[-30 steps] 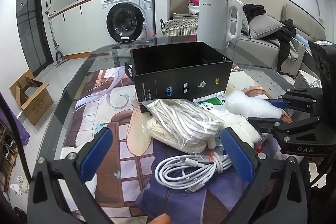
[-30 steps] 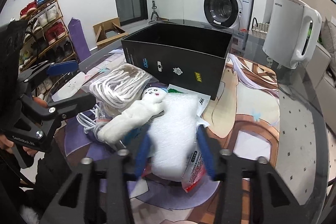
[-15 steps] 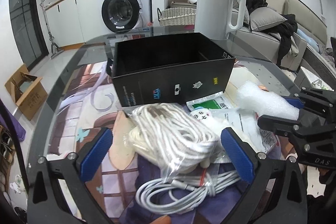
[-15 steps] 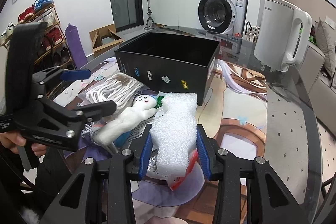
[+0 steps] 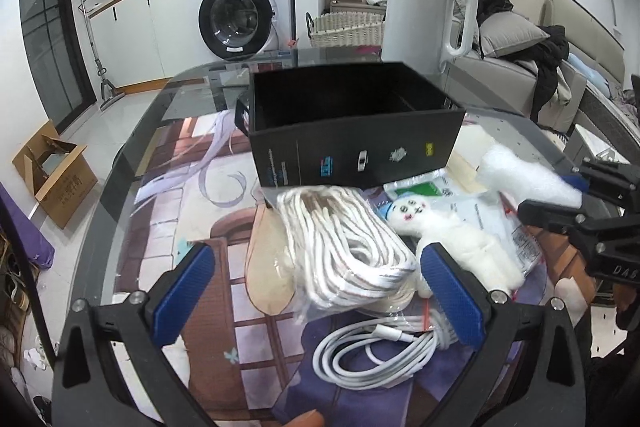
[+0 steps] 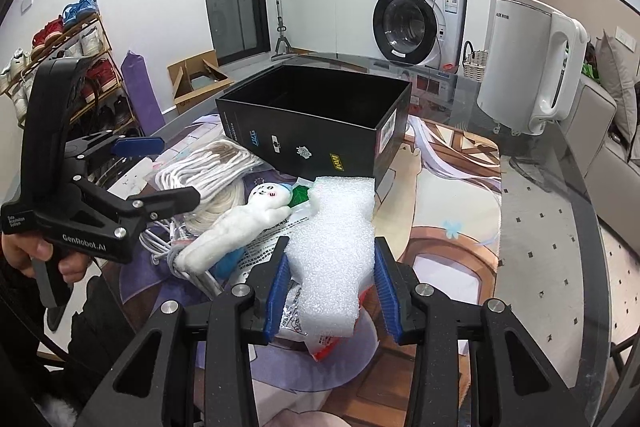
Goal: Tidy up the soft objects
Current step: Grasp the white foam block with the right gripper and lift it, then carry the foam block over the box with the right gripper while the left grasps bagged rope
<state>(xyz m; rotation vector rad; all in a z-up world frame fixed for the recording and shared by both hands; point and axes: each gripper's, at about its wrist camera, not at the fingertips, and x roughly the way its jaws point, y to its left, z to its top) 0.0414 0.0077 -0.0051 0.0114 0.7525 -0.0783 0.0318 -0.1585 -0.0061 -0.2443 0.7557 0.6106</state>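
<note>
My right gripper point(image 6: 330, 293) is shut on a white foam sheet point(image 6: 336, 247) and holds it above the table in front of the open black box point(image 6: 316, 115). The foam also shows in the left wrist view point(image 5: 528, 177). My left gripper point(image 5: 316, 293) is open over a bagged coil of white rope point(image 5: 344, 247). A white plush doll point(image 5: 452, 239) lies just right of the rope, touching the right blue pad. A white charging cable point(image 5: 376, 351) lies below the rope. The black box point(image 5: 352, 131) stands behind them.
A white electric kettle point(image 6: 528, 63) stands at the far right of the glass table. Plastic packets point(image 5: 492, 219) lie under the doll and foam. A patterned mat point(image 6: 448, 203) covers the table. Washing machine, sofa and cardboard box are beyond the table.
My right gripper has closed on the foam sheet and lifted it. My left gripper has shifted left and forward, so the rope now sits between its fingers and the doll is uncovered.
</note>
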